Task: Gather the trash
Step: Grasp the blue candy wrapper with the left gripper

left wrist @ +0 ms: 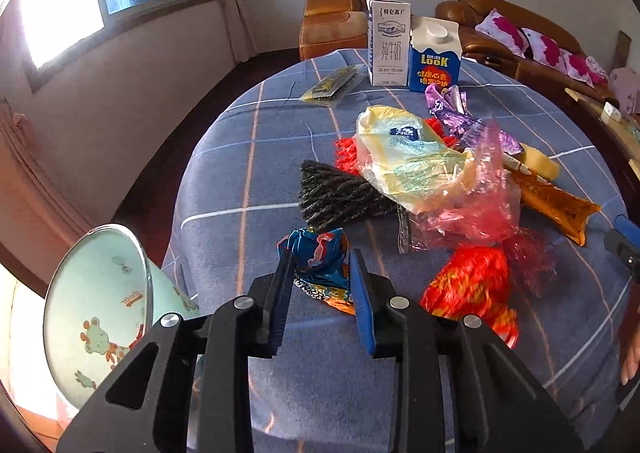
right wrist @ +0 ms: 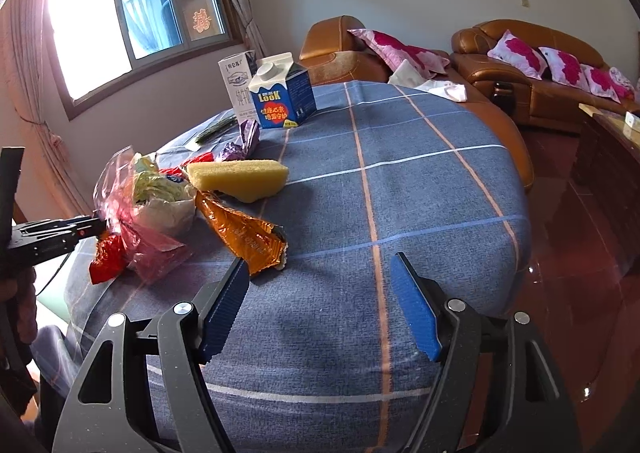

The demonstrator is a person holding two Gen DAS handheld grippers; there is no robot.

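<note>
You have two cartons at twelve o'clock: one white milk carton (left wrist: pixel 388 43) and one blue carton (left wrist: pixel 434 57). Count five wrappers: blue (left wrist: pixel 320 257), red (left wrist: pixel 472 285), orange (left wrist: pixel 560 205), purple (left wrist: pixel 464 113), and a flat green (left wrist: pixel 332 83) at eleven. One yellow sponge (right wrist: pixel 240 175), one enamel basin (left wrist: pixel 100 305) at eight o'clock.

the right gripper (right wrist: pixel 320 273) hangs over the blue checked tablecloth (right wrist: pixel 420 181), jaws spread wide with nothing between them. the orange wrapper (right wrist: pixel 244 233) lies just beyond its left finger tip — the wrapper's near corner right at it. further ahead and left sits a yellow sponge (right wrist: pixel 240 175), then the pink plastic bag (right wrist: pixel 132 213) heap. far ahead-left stand the blue carton (right wrist: pixel 282 99) and white carton (right wrist: pixel 238 83). the left gripper (right wrist: pixel 52 233) reaches in at the far left.
</note>
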